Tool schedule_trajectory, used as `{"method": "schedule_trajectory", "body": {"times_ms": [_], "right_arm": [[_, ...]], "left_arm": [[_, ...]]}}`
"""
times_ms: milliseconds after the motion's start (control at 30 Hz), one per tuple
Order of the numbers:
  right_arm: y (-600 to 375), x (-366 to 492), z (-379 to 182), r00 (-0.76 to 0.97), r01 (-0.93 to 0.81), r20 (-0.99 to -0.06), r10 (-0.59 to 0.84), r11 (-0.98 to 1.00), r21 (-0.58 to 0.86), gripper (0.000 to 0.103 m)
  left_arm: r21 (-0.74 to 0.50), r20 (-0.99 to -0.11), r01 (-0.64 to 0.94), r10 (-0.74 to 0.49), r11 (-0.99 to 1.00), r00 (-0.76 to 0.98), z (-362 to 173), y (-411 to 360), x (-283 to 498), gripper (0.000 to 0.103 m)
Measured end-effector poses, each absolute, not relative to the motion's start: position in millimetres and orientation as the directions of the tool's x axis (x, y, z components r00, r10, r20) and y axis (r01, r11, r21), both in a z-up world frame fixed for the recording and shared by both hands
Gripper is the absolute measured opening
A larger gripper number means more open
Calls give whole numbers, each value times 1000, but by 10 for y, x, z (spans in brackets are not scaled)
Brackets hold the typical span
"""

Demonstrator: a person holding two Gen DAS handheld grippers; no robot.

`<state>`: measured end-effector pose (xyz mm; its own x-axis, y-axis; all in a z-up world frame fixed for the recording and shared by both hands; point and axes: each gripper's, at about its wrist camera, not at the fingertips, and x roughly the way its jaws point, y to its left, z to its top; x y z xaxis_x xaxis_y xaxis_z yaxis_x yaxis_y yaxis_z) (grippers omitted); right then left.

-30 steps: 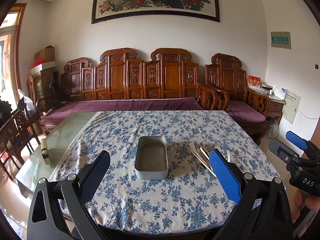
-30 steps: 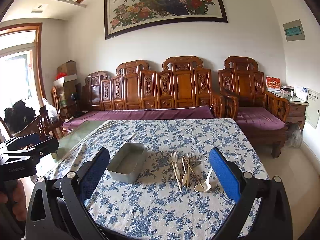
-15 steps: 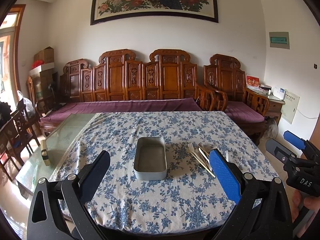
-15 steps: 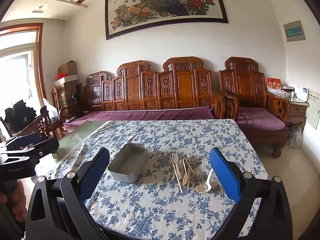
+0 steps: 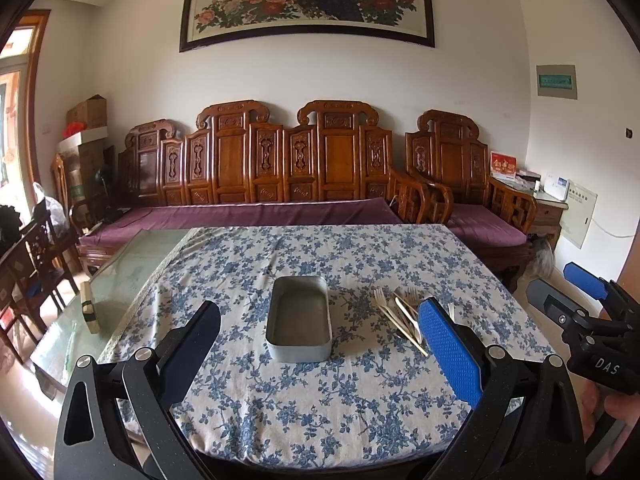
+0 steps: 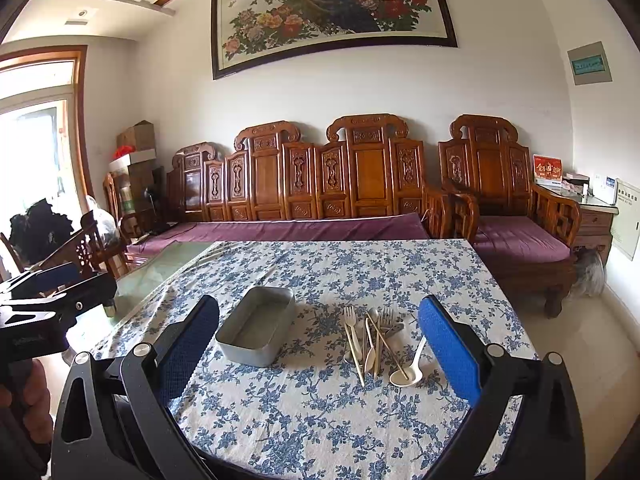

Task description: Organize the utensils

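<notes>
An empty grey metal tin (image 5: pixel 299 322) (image 6: pixel 256 329) sits on the blue-flowered tablecloth (image 5: pixel 320 404) (image 6: pixel 304 412). Right of it lies a pile of utensils (image 6: pixel 372 340) (image 5: pixel 400 314): forks, chopsticks, spoons and a white soup spoon (image 6: pixel 408 368). My left gripper (image 5: pixel 320 340) is open and empty, held above the near edge before the tin. My right gripper (image 6: pixel 320 336) is open and empty, held near the table edge before the tin and pile. Each gripper shows at the other view's side.
Bare glass tabletop (image 5: pixel 132 264) lies left of the cloth, with a small wooden block (image 5: pixel 89 307) on it. A carved wooden sofa (image 5: pixel 280 168) with purple cushions stands behind the table. Wooden chairs (image 5: pixel 36 256) stand at left.
Both views have shifted slightly; the table and tin sit a little lower and nearer in frame. Both grippers stay open. Nothing on the table has moved.
</notes>
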<state>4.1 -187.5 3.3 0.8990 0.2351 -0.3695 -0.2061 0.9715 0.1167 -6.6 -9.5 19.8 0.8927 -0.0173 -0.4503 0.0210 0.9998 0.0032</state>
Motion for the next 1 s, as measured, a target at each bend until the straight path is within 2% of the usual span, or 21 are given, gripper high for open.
{"method": "schedule_trajectory", "body": {"times_ms": [733,1000], "right_arm": [[-1876,37,51,898,-210,-369,239,971,118,100],[-1929,153,-52,887,-213,-391,245,969,126,100]], "left_arm": [[-6,-450,26,-25,1000,892,211,-121,-79,96],[-10,-494,33,-33,999,869,55,-99,117,96]]}}
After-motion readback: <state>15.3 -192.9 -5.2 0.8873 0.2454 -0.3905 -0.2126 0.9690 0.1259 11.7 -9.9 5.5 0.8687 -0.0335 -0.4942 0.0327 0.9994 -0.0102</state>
